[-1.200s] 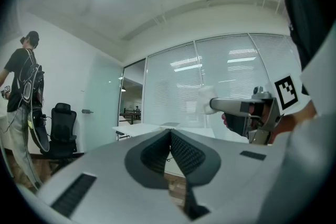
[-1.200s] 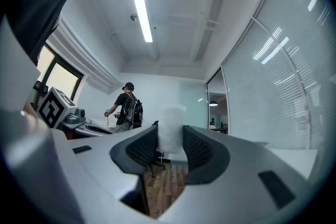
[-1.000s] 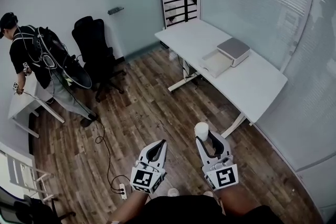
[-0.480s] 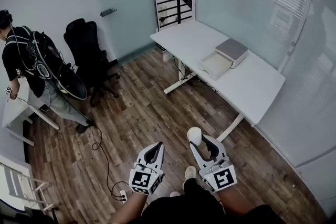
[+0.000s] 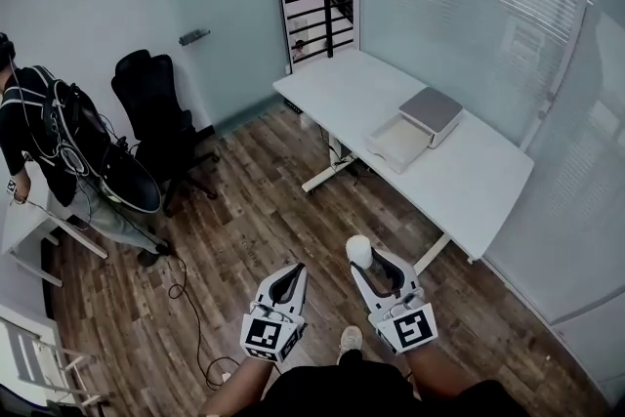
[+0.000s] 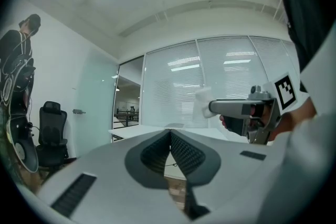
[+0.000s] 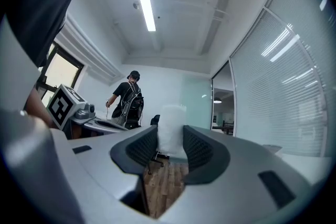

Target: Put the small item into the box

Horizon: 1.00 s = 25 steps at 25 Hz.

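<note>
Small item, long axis seemingly upright, in right claw.

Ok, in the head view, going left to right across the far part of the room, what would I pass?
Person with backpack → black office chair → railing beyond the doorway → box on the white desk.

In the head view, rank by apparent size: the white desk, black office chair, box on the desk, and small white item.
1. white desk
2. black office chair
3. box
4. small white item, smallest though nearest the camera
</note>
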### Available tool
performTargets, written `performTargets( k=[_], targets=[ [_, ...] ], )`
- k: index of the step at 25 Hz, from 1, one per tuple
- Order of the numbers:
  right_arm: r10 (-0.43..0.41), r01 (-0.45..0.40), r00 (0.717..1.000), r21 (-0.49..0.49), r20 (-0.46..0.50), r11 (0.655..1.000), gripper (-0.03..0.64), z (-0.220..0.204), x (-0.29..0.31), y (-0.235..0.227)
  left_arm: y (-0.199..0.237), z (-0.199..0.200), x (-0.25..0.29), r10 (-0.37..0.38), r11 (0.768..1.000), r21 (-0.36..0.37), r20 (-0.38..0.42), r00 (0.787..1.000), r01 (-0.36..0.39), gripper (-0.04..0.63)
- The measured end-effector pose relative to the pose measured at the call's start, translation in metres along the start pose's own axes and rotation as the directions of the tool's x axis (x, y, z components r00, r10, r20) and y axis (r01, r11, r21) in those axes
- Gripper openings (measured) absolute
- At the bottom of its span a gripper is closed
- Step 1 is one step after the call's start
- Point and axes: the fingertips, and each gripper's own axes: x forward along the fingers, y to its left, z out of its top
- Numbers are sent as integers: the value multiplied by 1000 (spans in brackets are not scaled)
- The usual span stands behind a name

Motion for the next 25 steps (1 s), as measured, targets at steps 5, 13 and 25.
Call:
performTargets(
  k=[5, 13, 25],
  targets=[
    [-11, 11, 1000, -4, -3, 1000, 161, -4, 28, -37, 22, 2, 44, 21, 1000, 3, -1, 1000, -21, 12],
    [-11, 11, 1000, 27, -17, 1000, 161, -29, 57, -96, 34, 2, 109, 42, 999, 4, -5, 999, -42, 12],
    [-29, 31, 999, 32, -40, 999, 161, -64, 96, -156, 61, -22, 172, 68, 998, -9, -39, 997, -68, 12]
  ],
)
